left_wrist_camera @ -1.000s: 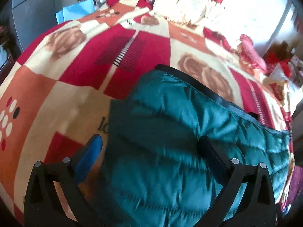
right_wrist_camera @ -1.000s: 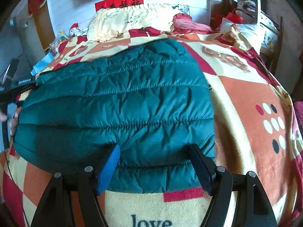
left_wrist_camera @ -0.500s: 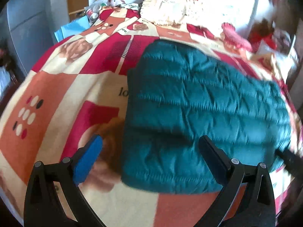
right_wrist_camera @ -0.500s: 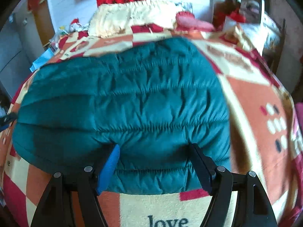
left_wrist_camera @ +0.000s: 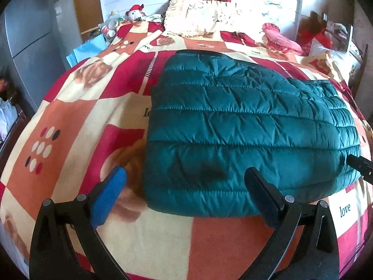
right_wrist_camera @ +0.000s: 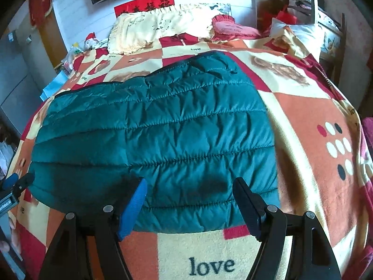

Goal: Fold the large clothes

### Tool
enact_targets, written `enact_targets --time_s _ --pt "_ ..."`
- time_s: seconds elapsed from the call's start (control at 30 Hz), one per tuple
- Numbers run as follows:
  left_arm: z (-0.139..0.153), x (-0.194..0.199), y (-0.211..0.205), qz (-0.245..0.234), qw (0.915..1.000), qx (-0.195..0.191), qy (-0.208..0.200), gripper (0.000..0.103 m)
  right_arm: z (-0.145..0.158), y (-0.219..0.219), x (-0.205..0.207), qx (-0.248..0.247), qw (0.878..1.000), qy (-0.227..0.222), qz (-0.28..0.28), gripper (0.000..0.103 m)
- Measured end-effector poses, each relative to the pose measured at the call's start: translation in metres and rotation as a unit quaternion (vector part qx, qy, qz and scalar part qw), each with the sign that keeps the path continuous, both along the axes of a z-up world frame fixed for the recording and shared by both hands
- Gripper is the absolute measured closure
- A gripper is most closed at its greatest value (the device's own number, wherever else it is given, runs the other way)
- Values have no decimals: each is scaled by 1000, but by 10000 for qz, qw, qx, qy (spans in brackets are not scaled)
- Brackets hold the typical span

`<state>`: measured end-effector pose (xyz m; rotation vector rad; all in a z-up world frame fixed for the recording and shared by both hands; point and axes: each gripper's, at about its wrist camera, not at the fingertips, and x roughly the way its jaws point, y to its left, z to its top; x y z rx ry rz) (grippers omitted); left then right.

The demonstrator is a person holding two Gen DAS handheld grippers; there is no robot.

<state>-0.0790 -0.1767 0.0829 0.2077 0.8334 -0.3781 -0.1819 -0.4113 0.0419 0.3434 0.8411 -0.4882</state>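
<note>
A teal quilted jacket [left_wrist_camera: 244, 126] [right_wrist_camera: 163, 135] lies folded into a flat rectangle on a bed covered by a red, orange and cream patterned blanket [left_wrist_camera: 77, 126] [right_wrist_camera: 314, 116]. My left gripper [left_wrist_camera: 186, 186] is open over the jacket's near left corner, nothing pressed between its blue and black fingers. My right gripper [right_wrist_camera: 190, 200] is open too, hovering over the jacket's near right hem. Each gripper shows at the edge of the other's view: the right gripper [left_wrist_camera: 360, 169] touches or nearly touches the jacket's right end, and the left gripper [right_wrist_camera: 14, 186] sits by its left end.
A cream frilled pillow [left_wrist_camera: 200, 18] and a pink heart cushion [left_wrist_camera: 279, 37] lie at the head of the bed. A plush toy [left_wrist_camera: 135, 11] and clutter sit at the far left corner. A grey cabinet [left_wrist_camera: 28, 37] stands left of the bed, a white pillow [right_wrist_camera: 300, 35] at the right.
My left gripper has drawn back and swung sideways from close over the jacket, so the whole folded jacket now shows ahead of it. The right gripper has stayed almost still.
</note>
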Motion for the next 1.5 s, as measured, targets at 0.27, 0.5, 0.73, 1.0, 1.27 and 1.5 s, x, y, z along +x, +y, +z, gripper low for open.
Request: enact_targets --time_s 0.27,0.5,0.73,1.0,1.27,1.5 --pt "0 0 3 -8 10000 -19 -53 1 -15 0 10 -33 9999 161 28 29" --pt "-4 8 5 -8 9997 -196 126 1 -5 -14 -4 378 9992 -63 62 26" --pt "-7 34 22 -104 9929 -910 759 1 2 -33 -11 402 9990 -170 -32 18" --pt "-28 80 49 156 9644 -1948 1783 1 5 -88 -16 704 9961 -368 -383 10" --pt "-49 95 37 -108 9397 -2437 2396 1 -14 -135 -8 1338 9876 -592 -574 7" --pt "-60 104 21 -171 9385 -2398 2478 0 -40 -151 9 2220 9706 -925 -52 1"
